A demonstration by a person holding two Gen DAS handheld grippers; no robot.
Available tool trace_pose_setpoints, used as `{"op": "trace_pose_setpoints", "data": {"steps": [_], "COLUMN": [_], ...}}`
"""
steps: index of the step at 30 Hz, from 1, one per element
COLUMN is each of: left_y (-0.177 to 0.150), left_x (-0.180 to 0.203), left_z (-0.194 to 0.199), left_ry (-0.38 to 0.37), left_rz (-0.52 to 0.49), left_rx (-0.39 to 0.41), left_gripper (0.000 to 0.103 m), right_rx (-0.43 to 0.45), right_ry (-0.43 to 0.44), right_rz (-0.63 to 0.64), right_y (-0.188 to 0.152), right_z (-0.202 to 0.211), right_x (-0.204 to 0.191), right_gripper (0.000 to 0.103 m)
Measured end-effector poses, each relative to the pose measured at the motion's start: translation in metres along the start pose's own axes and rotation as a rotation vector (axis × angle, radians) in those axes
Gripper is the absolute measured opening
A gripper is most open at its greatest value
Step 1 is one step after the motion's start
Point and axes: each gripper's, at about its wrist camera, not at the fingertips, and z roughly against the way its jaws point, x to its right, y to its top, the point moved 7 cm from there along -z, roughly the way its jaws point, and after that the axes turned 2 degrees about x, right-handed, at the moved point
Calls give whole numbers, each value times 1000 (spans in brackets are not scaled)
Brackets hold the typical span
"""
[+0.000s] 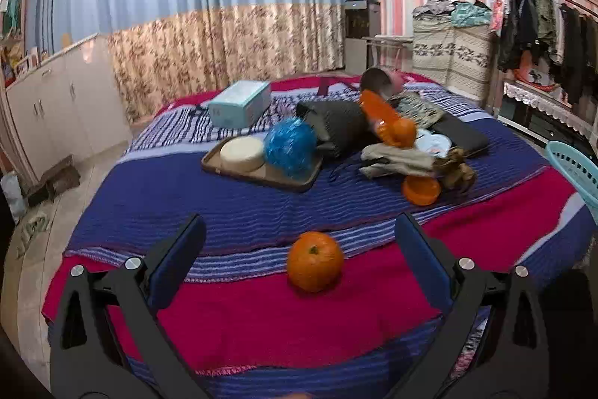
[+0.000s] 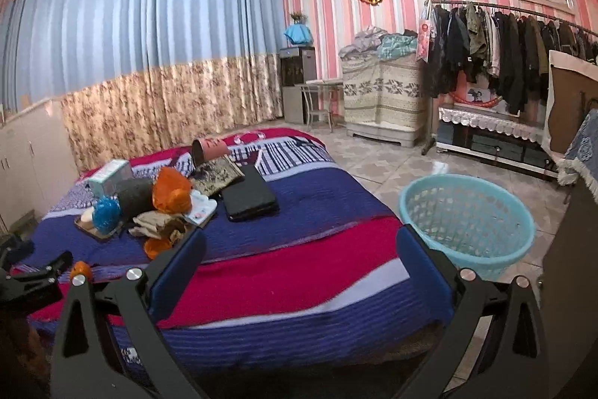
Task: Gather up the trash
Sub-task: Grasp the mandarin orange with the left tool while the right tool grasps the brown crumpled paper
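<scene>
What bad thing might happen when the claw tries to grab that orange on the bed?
The orange is round and sits on a soft blanket, so the open left claw might nudge it and make it roll away. The blue basket stands on the floor beside the bed, so a careless drop might miss it.

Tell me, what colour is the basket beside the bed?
Light blue basket, clearest in the right wrist view.

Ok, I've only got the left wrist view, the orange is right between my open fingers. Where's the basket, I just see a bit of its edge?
Observer: The light blue basket stands on the tiled floor beside the bed, upright.
Operator: Anything in it?
Observer: The part of the inside that shows looks empty.
Operator: And my right gripper?
Observer: The right gripper is open, holding nothing, above the bed's near edge.
</scene>
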Motion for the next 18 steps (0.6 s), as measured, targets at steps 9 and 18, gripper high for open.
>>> {"op": "trace_pose_setpoints", "data": {"steps": [9, 18], "left_y": [-23, -27], "left_x": [-5, 5], "left_z": [-43, -49], "left_ry": [-31, -95], "left_rz": [23, 16], "left_rx": [-99, -98], "left_gripper": [98, 73], "right_rx": [-89, -238], "right_ry": [-52, 53], "right_rz": [104, 94], "right_y": [-11, -19], "right_z": [-20, -56], "right_x": [-9, -25], "right_gripper": [99, 99]}}
